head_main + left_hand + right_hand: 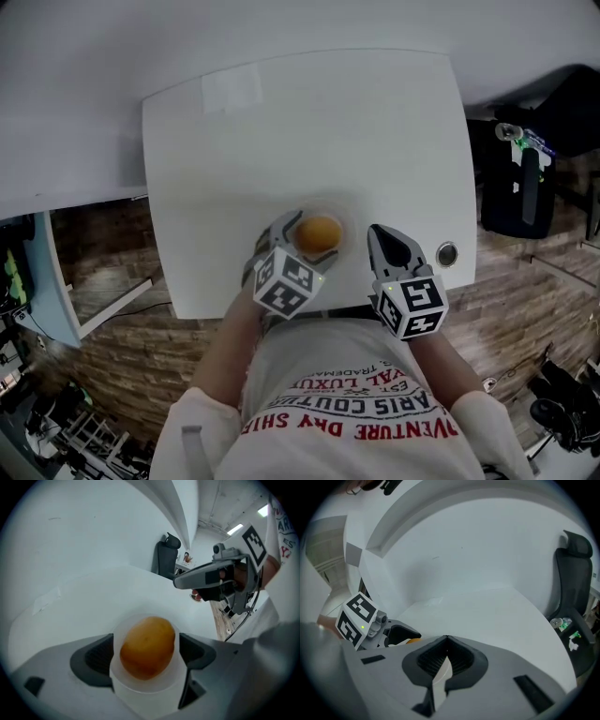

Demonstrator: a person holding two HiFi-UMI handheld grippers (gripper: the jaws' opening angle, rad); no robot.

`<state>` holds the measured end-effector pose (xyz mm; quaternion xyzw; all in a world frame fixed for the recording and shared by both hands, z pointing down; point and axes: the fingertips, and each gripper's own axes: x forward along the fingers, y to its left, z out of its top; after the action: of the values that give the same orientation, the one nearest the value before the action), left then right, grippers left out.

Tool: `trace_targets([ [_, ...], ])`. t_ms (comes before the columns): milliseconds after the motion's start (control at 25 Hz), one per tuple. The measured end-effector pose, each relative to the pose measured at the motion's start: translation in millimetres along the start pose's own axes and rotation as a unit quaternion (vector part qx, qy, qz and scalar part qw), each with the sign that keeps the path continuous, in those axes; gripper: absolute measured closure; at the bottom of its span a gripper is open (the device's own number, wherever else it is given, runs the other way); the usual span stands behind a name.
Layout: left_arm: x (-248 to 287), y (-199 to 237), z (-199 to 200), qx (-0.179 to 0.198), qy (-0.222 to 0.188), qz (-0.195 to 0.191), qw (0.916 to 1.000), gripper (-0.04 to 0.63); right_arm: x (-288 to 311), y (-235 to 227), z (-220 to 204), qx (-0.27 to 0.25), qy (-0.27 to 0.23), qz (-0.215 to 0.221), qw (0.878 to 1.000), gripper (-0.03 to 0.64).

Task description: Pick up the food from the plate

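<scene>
A round yellow-orange piece of food lies on a small white plate near the front edge of the white table. My left gripper is at the plate from the near left. In the left gripper view its jaws stand wide, with the plate and the food between the two dark pads; I see no pad pressing on the food. My right gripper hovers just right of the plate, and in its own view its tips meet with nothing held.
A round metal grommet sits in the table by the right gripper. A black office chair stands off the table's right edge on the wooden floor. The right gripper shows across the left gripper view.
</scene>
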<state>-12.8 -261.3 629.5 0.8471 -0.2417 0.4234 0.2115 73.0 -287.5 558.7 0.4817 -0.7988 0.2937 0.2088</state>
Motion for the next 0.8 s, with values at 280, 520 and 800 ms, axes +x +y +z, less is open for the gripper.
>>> trace_targets([
  [280, 16.1, -2.9, -4.8, 0.026, 0.02, 0.011, 0.9994, 0.179, 4.1, -6.5, -3.3, 0.005, 0.002, -0.002, 1.0, 0.606],
  [520, 25.0, -3.1, -9.5, 0.047, 0.036, 0.035, 0.9976, 0.196, 0.7, -8.8, -3.9, 0.008, 0.001, -0.003, 1.0, 0.606],
  [800, 24.8, -1.4, -8.5, 0.028, 0.025, 0.036, 0.9986, 0.212, -2.9, -11.2, -5.2, 0.006, 0.0, -0.005, 1.0, 0.606],
])
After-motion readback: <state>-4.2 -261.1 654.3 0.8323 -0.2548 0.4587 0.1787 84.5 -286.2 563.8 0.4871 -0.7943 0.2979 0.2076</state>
